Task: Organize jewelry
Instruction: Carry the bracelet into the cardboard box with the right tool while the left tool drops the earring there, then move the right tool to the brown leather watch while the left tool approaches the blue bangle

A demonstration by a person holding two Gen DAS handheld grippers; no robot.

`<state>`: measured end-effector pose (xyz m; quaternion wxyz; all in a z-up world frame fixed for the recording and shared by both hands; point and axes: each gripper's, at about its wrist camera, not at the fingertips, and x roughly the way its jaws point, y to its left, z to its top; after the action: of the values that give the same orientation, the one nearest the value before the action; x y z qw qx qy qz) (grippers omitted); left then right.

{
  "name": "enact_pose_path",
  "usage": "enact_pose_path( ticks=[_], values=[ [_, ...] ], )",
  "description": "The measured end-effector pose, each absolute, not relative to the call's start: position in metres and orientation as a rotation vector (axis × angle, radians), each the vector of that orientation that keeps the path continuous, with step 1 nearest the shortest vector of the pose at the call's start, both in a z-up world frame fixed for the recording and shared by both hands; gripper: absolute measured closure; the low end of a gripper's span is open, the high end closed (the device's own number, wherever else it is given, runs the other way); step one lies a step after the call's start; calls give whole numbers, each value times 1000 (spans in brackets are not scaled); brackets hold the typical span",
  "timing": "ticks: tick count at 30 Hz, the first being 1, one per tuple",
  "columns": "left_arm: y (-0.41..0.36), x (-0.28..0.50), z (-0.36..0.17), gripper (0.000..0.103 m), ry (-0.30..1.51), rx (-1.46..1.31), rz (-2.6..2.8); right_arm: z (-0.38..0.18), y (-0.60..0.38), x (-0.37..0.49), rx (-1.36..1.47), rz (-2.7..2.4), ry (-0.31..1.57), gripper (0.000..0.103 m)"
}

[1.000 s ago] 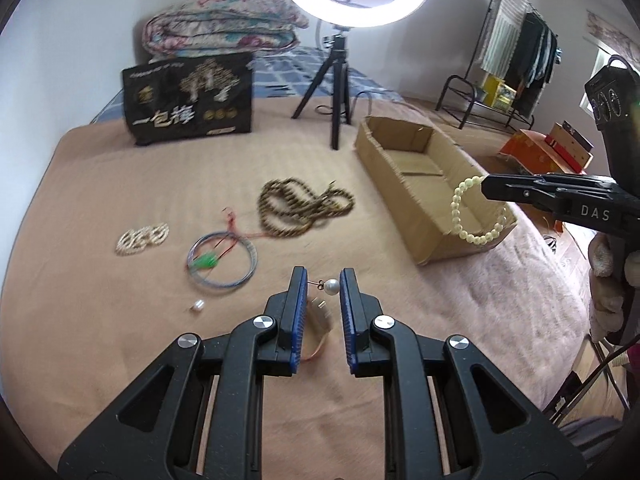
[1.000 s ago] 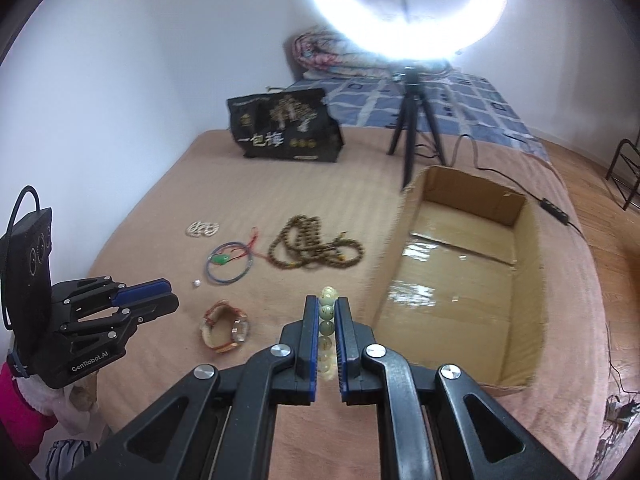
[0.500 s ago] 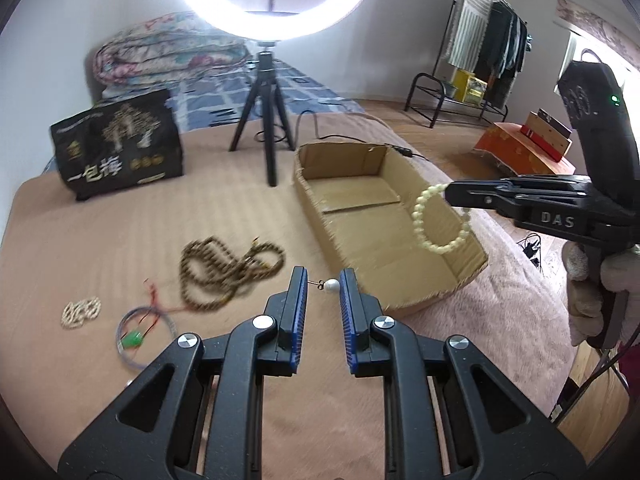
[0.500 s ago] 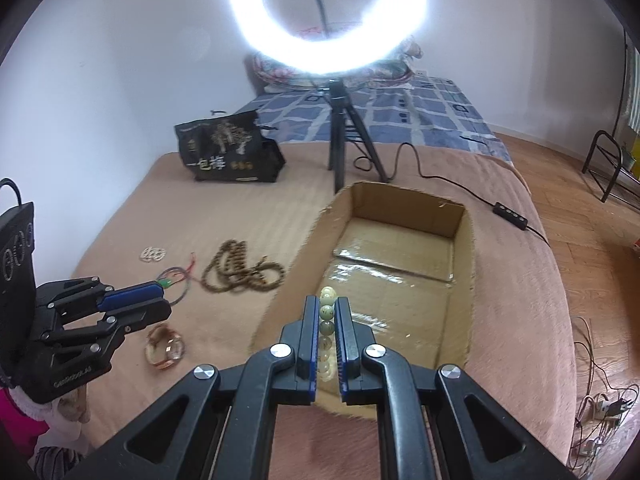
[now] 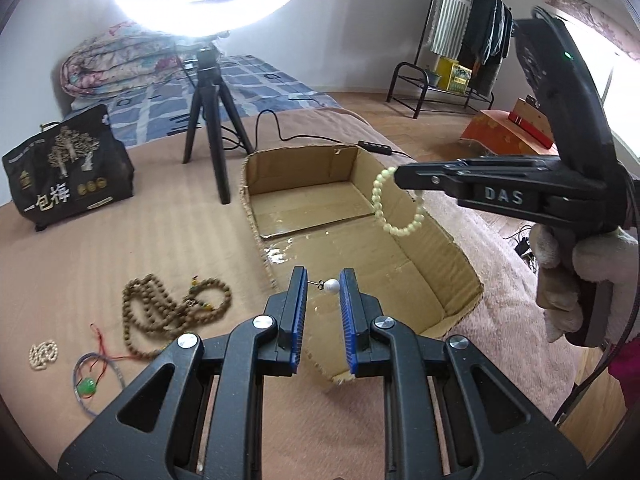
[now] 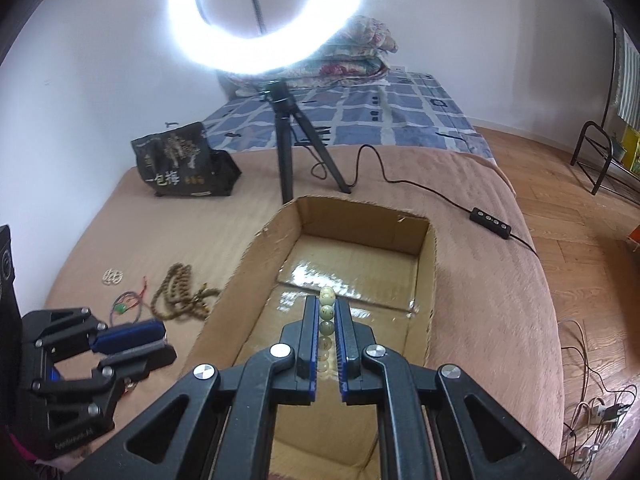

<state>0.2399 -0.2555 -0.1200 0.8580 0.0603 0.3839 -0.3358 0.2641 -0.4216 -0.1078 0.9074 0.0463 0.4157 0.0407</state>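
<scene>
A bed covered in a brown blanket [image 5: 120,248] is being used as the work surface, with an open cardboard box [image 5: 460,264] being kept at about one o'clock from the left gripper [image 5: 323,286]. A ring light [image 6: 264,12] on a tripod is being shown at twelve o'clock behind the box. The right gripper [image 6: 327,306] is being held closed over the box on a pale green bead bracelet [image 5: 394,204], which is being left hanging below its tips. A pearl earring [image 5: 330,285] is being clamped between the left gripper's nearly closed jaws, above the box's near corner. At nine o'clock on the blanket, a brown bead necklace [image 5: 172,308], a thin bangle [image 5: 94,380] and a small white bead piece [image 5: 42,354] are being left lying
</scene>
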Motion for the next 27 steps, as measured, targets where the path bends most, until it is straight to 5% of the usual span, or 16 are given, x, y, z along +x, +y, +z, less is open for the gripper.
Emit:
enact_pose_path(
  ticks=[10, 12, 14, 17, 21, 27],
  values=[
    [-269, 245, -126, 88, 821, 141, -714, -115, -433, 274, 100, 68, 859, 96],
    [-270, 245, -126, 88, 827, 144, -710, -115, -433, 273, 88, 51, 849, 71],
    [-270, 245, -127, 82, 835, 146, -711, -113, -434, 271, 83, 41, 835, 59],
    [-269, 244, -128, 41, 833, 149, -697, -111, -434, 268, 86, 28, 823, 38],
    [-262, 239, -124, 41, 818, 142, -696, -104, -432, 262, 69, 0, 790, 17],
    [-256, 232, -118, 41, 809, 148, -689, -98, -428, 256, 66, -13, 773, 6]
  ],
)
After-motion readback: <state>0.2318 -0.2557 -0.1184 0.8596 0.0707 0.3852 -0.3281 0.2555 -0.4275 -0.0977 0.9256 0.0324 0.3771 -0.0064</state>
